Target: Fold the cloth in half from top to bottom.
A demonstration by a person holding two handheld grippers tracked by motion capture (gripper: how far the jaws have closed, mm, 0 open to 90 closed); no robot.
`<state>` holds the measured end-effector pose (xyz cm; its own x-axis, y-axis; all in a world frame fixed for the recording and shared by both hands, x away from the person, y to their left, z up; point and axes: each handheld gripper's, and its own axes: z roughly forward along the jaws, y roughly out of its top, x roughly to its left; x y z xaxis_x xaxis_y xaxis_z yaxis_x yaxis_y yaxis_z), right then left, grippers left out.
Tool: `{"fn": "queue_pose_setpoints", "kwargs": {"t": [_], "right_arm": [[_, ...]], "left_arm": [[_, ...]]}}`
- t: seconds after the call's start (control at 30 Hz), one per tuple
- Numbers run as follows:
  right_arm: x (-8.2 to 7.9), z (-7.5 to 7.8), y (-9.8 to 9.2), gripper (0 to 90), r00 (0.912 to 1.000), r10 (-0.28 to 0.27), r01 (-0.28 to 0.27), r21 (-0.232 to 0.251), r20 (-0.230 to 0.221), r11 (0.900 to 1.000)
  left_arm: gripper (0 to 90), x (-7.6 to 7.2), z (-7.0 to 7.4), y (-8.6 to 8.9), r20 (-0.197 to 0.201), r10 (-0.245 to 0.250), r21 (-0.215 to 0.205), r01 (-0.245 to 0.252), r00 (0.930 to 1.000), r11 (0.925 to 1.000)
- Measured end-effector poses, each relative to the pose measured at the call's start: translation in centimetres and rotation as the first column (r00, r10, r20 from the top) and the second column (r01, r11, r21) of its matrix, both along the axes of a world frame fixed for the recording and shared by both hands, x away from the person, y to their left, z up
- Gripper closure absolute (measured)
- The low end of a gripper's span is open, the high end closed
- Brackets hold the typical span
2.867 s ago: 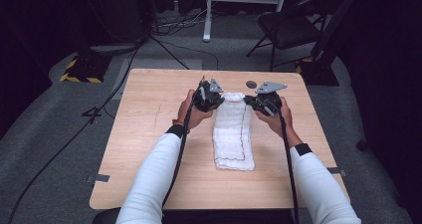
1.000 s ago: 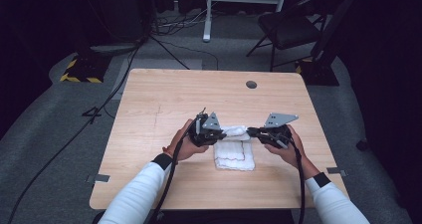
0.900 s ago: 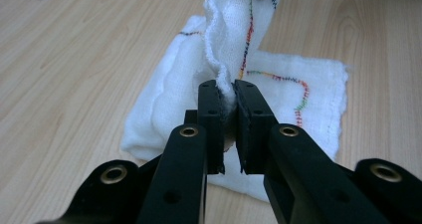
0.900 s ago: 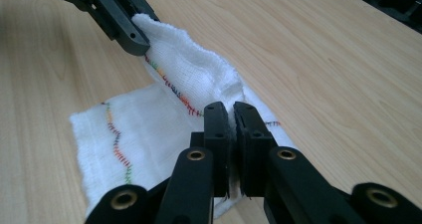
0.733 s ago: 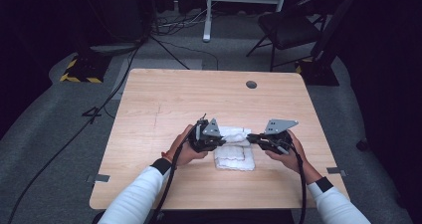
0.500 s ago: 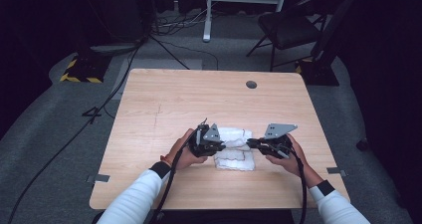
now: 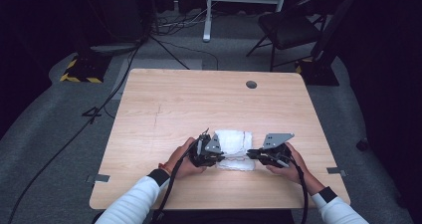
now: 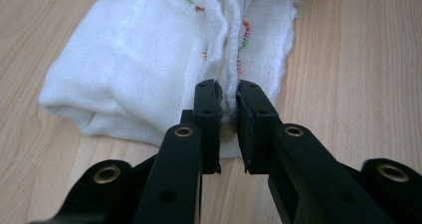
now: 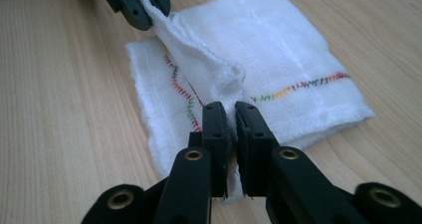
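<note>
Left gripper [image 8: 228,100] and right gripper [image 9: 229,119] each pinch an edge of the folded white cloth [image 7: 234,149] lying on the table [image 7: 199,104].

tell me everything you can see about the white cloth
The white cloth is thin, gauzy woven fabric with multicoloured stitching along its hems. It lies folded over on the wooden table, near the person's edge. The left gripper and right gripper each pinch the top layer's edge, lifted in a ridge between them.
</note>
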<state>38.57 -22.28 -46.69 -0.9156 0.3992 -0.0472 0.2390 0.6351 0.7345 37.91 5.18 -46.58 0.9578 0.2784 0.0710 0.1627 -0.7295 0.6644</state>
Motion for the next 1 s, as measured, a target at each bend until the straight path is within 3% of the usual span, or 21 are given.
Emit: {"fn": "queue_pose_setpoints", "kwargs": {"t": [0.53,1.0], "right_arm": [[-0.4,-1.1,0.1,82.3,0.9983,0.021,-0.023,-0.046,-0.054,0.999],[-1.2,-1.6,-0.3,79.1,0.9987,0.005,-0.009,-0.073,-0.051,0.997]], "left_arm": [[74.8,-0.7,-0.8,-0.1,-0.018,0.005,0.005,-0.005,0.9998,1.0000],[72.9,-1.7,-1.6,1.0,-0.047,0.008,0.010,-0.008,0.9988,0.9999]]}}
